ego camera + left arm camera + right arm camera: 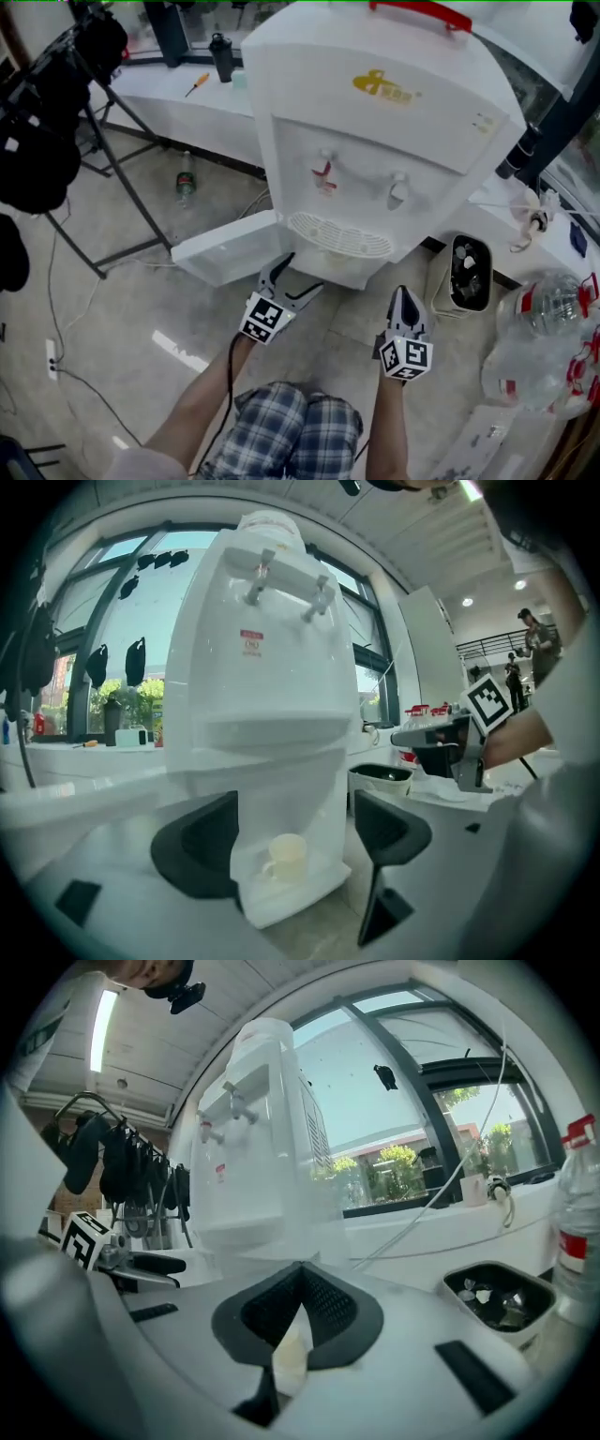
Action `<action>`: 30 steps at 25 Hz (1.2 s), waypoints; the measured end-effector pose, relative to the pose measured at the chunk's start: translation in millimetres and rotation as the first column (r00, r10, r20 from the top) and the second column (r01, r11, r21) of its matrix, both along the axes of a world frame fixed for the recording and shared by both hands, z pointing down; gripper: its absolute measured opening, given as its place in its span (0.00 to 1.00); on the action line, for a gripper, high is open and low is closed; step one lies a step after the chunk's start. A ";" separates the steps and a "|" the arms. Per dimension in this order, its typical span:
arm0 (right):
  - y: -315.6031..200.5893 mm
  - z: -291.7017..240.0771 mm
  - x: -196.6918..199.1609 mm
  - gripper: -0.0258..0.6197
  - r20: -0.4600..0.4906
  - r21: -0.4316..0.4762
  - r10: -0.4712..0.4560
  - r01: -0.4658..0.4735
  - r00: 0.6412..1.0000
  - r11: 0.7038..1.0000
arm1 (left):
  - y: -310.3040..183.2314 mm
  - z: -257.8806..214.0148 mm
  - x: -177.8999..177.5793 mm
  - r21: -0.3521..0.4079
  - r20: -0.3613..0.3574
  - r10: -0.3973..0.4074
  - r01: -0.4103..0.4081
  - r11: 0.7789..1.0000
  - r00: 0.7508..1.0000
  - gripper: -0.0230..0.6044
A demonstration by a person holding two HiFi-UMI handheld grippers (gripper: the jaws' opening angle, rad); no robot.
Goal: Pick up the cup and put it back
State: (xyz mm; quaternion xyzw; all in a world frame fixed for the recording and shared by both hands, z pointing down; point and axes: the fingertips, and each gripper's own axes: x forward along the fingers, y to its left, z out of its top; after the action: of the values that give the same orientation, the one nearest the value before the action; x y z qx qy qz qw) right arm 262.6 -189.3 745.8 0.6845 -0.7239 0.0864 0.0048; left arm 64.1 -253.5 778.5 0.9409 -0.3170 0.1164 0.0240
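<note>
While the pale cup (286,857) stands untouched in the open lower compartment of the water dispenser (375,141), no part of the task looks done. The pick-up, the lift out and the return all seem to be left.

The left tool (295,834) has its jaws spread wide with nothing gripped. In the left gripper view the cup sits straight ahead of it, framed in the gap between the two jaws but beyond their tips, with its handle on the side of the tool's left jaw. Neither jaw touches it.

In the head view the left tool (298,277) points at the foot of the dispenser, beside the compartment door (225,248) that swings away to the tool's left. From there the cup itself is hidden under the dispenser body.

The right tool (300,1283) has its jaws brought together at the tips. A pale patch shows through the slit below them, and I cannot tell what it is. It hangs back beside the left tool, and the dispenser lies ahead of it and to its left.
</note>
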 end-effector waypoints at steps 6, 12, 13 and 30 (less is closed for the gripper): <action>-19.6 76.4 -3.8 0.07 -0.008 0.028 -0.015 0.015 1.000 0.999 | -27.5 81.3 19.3 0.024 -0.010 0.030 -0.030 0.999 1.000 0.64; -38.5 137.4 -16.9 0.07 0.000 0.018 -0.051 0.051 0.999 0.999 | -60.9 131.9 30.1 0.028 -0.029 0.006 -0.006 1.000 1.000 0.64; -41.0 145.6 -18.9 0.06 0.003 0.010 -0.058 0.058 0.998 0.998 | -64.9 140.6 31.6 0.020 -0.032 -0.002 0.002 1.000 0.999 0.64; -65.5 200.9 -24.1 0.07 0.014 -0.036 -0.092 0.093 0.996 0.995 | -77.5 229.2 93.6 -0.048 0.031 -0.179 0.180 0.982 0.983 0.64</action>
State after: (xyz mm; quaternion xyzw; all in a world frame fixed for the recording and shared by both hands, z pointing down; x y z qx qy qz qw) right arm 238.5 -254.7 946.8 0.6495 -0.7531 0.1034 0.0170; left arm 157.7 -330.9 1007.7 0.9060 -0.3978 0.1344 0.0539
